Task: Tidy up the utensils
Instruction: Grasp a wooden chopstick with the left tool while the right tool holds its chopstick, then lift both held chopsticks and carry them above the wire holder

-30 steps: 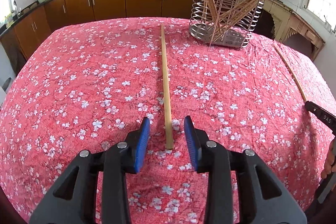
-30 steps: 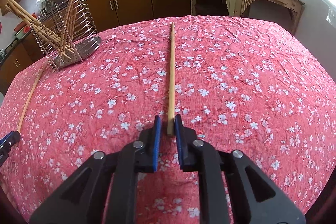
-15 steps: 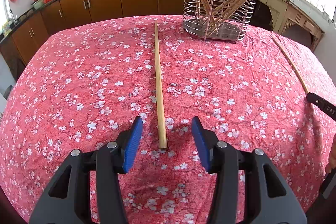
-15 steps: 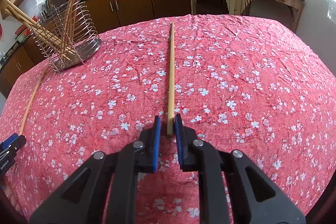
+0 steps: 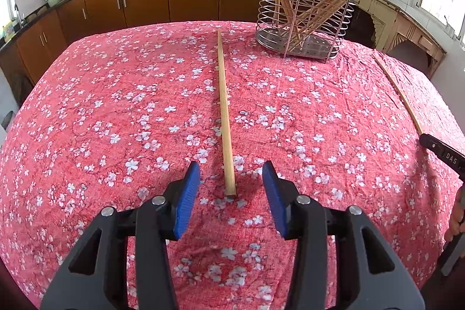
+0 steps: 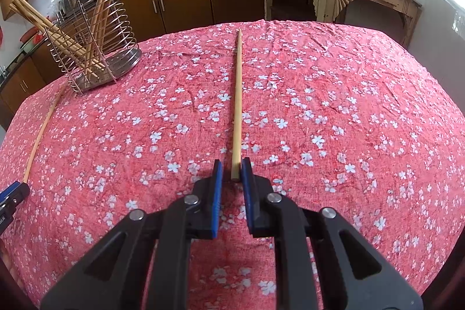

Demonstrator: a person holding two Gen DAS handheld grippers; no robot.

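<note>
Left tongs (image 5: 231, 185): spread wide, straddling the near end of one chopstick (image 5: 224, 112) that lies flat on the counter (image 5: 87, 106); neither pad touches it. Right tongs (image 6: 231, 175): nearly pressed together around the near end of a second chopstick (image 6: 237, 103), also flat on the cloth; the right pad looks to be against the wood, the left just beside it, so I cannot call it a firm pinch.

Risks, as I judge them. Item one: both grips are at the very tip, so a lifted stick would droop or swivel in the pads and could slip out on the way to the wire holder (image 5: 305, 19). Item two: closing on the left stick with the pads riding the wrinkled cloth could snag fabric or roll the stick aside. Item three: the leaning sticks already in the holder crowd its mouth; a long stick brought in at a slant could knock against them.

Count. Tongs: two. Loose chopsticks on the counter: two. Wire holder: one. Chopsticks inside it: several, overlapping, no exact tally possible.
</note>
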